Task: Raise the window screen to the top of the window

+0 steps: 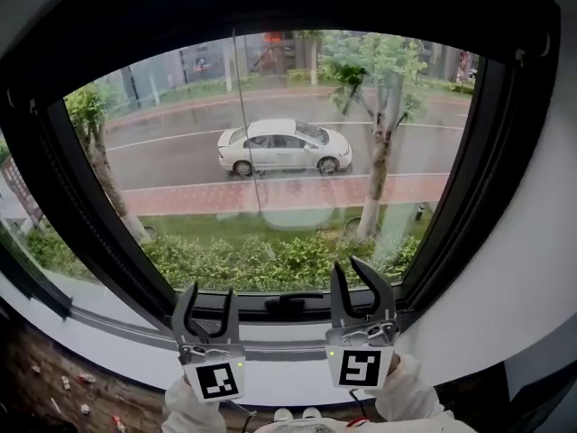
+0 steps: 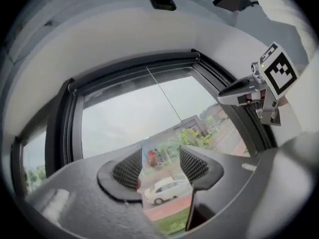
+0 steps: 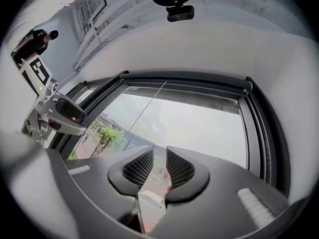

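The window (image 1: 270, 152) has a black frame (image 1: 487, 170), and I see the street through its pane without any mesh across it. In the right gripper view a dark bar (image 3: 189, 94) lies along the top of the pane. A thin cord (image 1: 242, 106) hangs down the glass. A black handle (image 1: 290, 301) sits on the bottom rail. My left gripper (image 1: 207, 294) stands open just left of that handle, with nothing between its jaws (image 2: 159, 163). Just right of the handle my right gripper (image 1: 350, 267) has a narrow gap between its jaws (image 3: 159, 166), which is empty too.
A white sill (image 1: 117, 332) runs under the window and white wall (image 1: 541, 269) flanks it on the right. Dark floor with small scattered bits (image 1: 54, 386) lies at the lower left. Outside are a white car (image 1: 284, 145) and trees.
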`<state>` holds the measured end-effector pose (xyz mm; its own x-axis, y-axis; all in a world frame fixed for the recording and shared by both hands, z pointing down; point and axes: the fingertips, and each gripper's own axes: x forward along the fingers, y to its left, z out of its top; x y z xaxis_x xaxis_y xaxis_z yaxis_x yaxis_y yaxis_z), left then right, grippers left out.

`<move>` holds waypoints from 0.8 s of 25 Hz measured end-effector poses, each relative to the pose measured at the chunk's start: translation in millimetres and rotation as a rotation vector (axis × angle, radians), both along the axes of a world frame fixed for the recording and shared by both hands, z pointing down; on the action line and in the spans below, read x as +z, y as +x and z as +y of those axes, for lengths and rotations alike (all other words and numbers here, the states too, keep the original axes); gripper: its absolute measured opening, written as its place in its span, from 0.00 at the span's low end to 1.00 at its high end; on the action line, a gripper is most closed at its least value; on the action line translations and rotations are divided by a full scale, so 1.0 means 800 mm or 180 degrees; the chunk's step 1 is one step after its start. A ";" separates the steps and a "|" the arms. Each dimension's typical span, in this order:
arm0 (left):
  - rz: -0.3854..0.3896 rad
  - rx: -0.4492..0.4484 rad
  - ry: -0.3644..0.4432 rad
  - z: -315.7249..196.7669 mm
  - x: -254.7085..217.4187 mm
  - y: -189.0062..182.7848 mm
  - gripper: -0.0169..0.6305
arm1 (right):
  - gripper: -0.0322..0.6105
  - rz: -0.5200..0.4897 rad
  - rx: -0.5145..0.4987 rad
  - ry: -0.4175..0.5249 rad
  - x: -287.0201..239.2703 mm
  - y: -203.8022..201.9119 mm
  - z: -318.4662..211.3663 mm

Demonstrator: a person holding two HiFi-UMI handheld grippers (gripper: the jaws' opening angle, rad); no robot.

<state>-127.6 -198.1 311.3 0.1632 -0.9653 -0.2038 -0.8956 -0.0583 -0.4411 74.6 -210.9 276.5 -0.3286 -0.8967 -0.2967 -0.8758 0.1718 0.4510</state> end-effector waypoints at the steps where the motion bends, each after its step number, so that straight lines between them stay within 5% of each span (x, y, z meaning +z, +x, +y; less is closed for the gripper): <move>1: 0.0106 0.0047 -0.0152 0.002 0.028 0.002 0.38 | 0.16 0.0020 -0.0017 -0.0115 0.020 0.001 0.005; 4: 0.0217 0.0003 -0.0432 0.014 0.096 0.002 0.37 | 0.06 -0.0098 -0.0086 -0.0511 0.085 0.004 0.019; 7: 0.0420 -0.0185 -0.0619 0.033 0.149 -0.006 0.09 | 0.06 -0.0300 -0.0163 -0.0898 0.149 0.007 0.035; 10: 0.0442 -0.0253 -0.0956 0.052 0.202 -0.005 0.03 | 0.06 -0.0558 -0.0296 -0.1347 0.210 0.011 0.055; 14: 0.0606 -0.0268 -0.1334 0.075 0.253 0.002 0.03 | 0.06 -0.0844 -0.0543 -0.2048 0.290 0.014 0.080; 20: 0.0576 -0.0059 -0.1651 0.095 0.287 0.027 0.03 | 0.06 -0.0962 -0.0481 -0.2468 0.345 0.014 0.099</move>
<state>-105.9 -122.5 540.6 0.1517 -0.9490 0.2764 -0.9574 -0.2106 -0.1975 86.0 -131.7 552.3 -0.4667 -0.8356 0.2899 -0.8826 0.4608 -0.0928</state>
